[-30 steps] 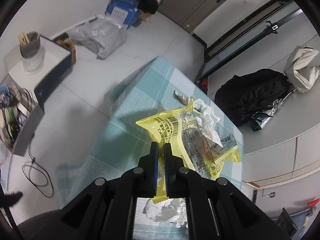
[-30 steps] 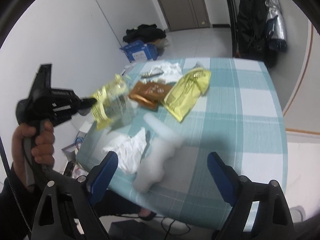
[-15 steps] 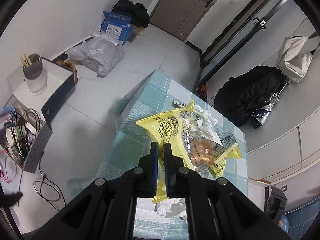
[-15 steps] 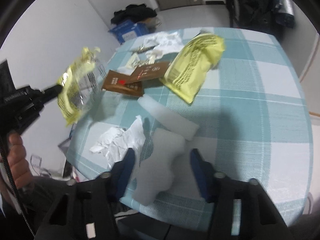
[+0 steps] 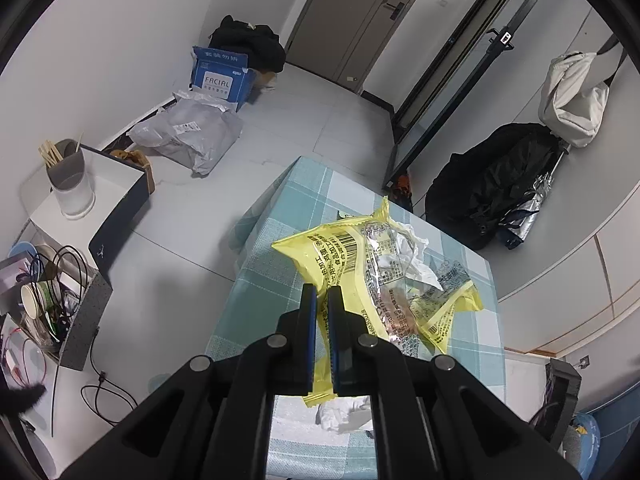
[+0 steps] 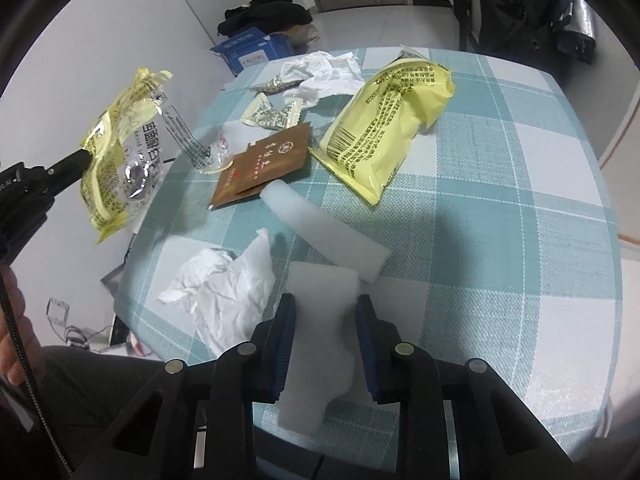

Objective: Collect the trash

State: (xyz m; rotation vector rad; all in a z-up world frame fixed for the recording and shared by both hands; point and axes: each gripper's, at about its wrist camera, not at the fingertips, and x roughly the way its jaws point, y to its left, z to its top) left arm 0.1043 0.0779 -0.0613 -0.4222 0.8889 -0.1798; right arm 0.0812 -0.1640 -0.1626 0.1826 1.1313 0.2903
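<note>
My left gripper (image 5: 322,294) is shut on a yellow and clear snack wrapper (image 5: 380,276) and holds it in the air off the table's left edge; it also shows in the right wrist view (image 6: 120,148). My right gripper (image 6: 325,304) has its jaws on both sides of a white foam piece (image 6: 320,340) at the table's near edge, touching its sides. A second foam piece (image 6: 320,228), a crumpled tissue (image 6: 228,288), a brown sachet (image 6: 264,164) and a full yellow bag (image 6: 388,120) lie on the checked tablecloth (image 6: 500,208).
More tissue (image 6: 324,74) and small torn wrappers (image 6: 272,114) lie at the table's far side. On the floor are a blue box (image 5: 222,76), a grey bag (image 5: 192,136), a side table with a cup (image 5: 70,184) and cables (image 5: 108,396).
My right gripper has closed from wide open onto the white foam piece and moved in toward it. My left gripper has lifted the yellow wrapper higher and further from the table.
</note>
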